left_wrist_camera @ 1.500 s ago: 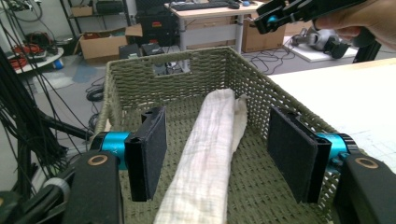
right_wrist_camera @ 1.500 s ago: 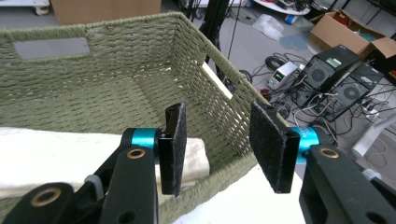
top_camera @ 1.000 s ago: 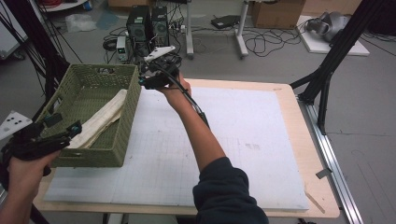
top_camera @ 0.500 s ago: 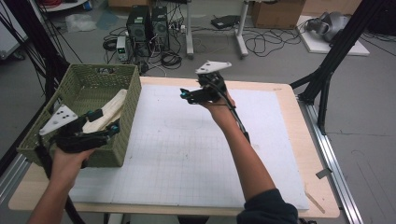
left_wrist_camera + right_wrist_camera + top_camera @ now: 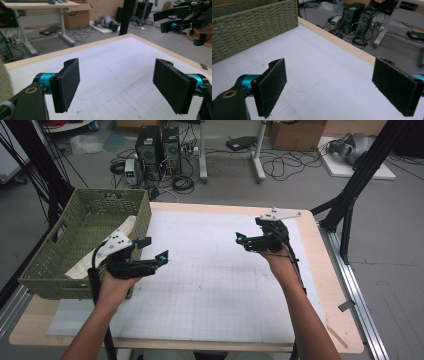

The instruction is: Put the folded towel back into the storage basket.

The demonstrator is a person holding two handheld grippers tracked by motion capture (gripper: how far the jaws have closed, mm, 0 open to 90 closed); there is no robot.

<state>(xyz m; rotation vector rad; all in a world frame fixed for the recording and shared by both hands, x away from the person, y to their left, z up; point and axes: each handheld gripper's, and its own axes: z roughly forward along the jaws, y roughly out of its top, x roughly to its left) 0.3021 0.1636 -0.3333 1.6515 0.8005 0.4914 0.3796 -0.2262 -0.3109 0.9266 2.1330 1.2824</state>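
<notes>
Above the white mat (image 5: 210, 275), just right of the basket, my left gripper (image 5: 152, 248) hangs open with nothing between its pads (image 5: 66, 85). My right gripper (image 5: 248, 231) is held above the mat's far right part, also open and empty, and its pads (image 5: 272, 85) stand wide apart. From the left gripper view it shows as the right gripper (image 5: 185, 20) farther off. A green woven basket (image 5: 107, 195) stands at the table's left and holds a cream, cloth-like item (image 5: 80, 267), partly hidden behind my left gripper. The basket's wall (image 5: 254, 25) fills the upper left of the right gripper view.
The mat lies on a wooden table (image 5: 330, 285). On the floor beyond the far edge stand computer towers (image 5: 157, 145) among loose cables, desk legs (image 5: 257, 150) and a cardboard box (image 5: 295, 132). Black frame struts (image 5: 357, 180) rise at the right and left.
My right gripper has swung from the basket's far corner to the right side of the mat. My left gripper has come from the basket's near left edge to over the mat.
</notes>
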